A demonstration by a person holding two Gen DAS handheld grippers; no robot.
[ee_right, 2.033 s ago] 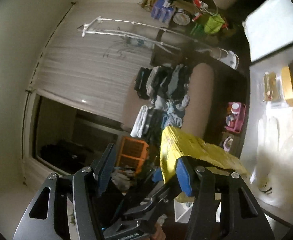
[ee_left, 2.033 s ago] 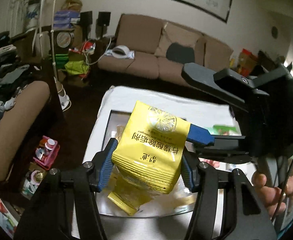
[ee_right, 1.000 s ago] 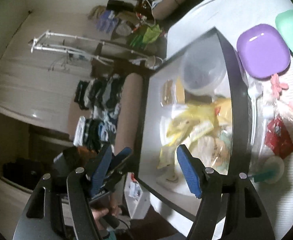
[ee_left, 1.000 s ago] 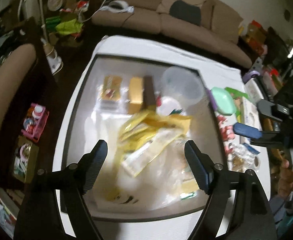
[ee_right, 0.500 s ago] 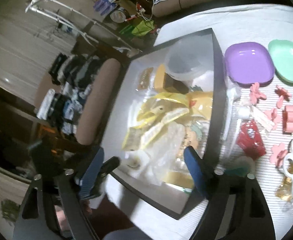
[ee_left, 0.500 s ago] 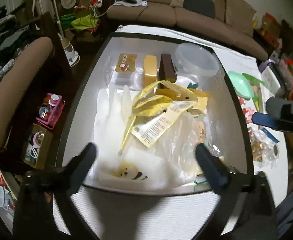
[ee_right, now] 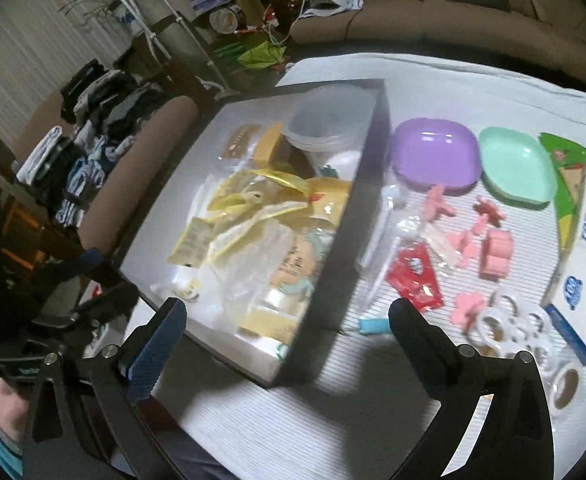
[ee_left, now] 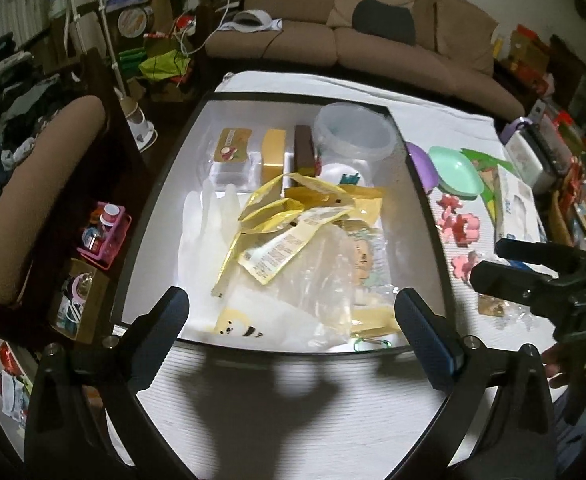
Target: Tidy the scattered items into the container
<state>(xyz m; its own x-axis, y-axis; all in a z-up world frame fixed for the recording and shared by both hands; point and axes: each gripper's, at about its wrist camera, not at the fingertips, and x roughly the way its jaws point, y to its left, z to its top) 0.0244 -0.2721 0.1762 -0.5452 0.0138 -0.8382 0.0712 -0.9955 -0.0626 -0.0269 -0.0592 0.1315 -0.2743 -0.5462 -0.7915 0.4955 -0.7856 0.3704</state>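
The left gripper (ee_left: 293, 332) is spread wide, with nothing between its jaws. It hangs over the near edge of the container (ee_left: 425, 216), a big box with dark walls and a white floor. The right gripper (ee_right: 287, 332) is spread wide too and holds nothing; its jaws have just been opening. It sits over the near corner of the box.

Inside the box, yellow packets (ee_left: 289, 216) lie in a heap in the middle. A clear plastic bag (ee_left: 325, 280) lies on them at 5 o'clock. White gloves (ee_left: 205, 224) lie at 9 o'clock from the heap. A clear tub (ee_left: 353, 132) stands in the far corner at 1 o'clock, and small boxes (ee_left: 273, 152) stand in a row beside it.

Other things are still out on the white table (ee_right: 293, 420). In the right wrist view a purple plate (ee_right: 433, 156) sits just beside the box wall at 3 o'clock, and a green plate (ee_right: 517, 168) is next to it. Pink shapes (ee_right: 493, 256) and a red packet (ee_right: 413, 276) lie nearer, at 4 o'clock from the box. A tissue box (ee_right: 585, 248) is at the right edge.
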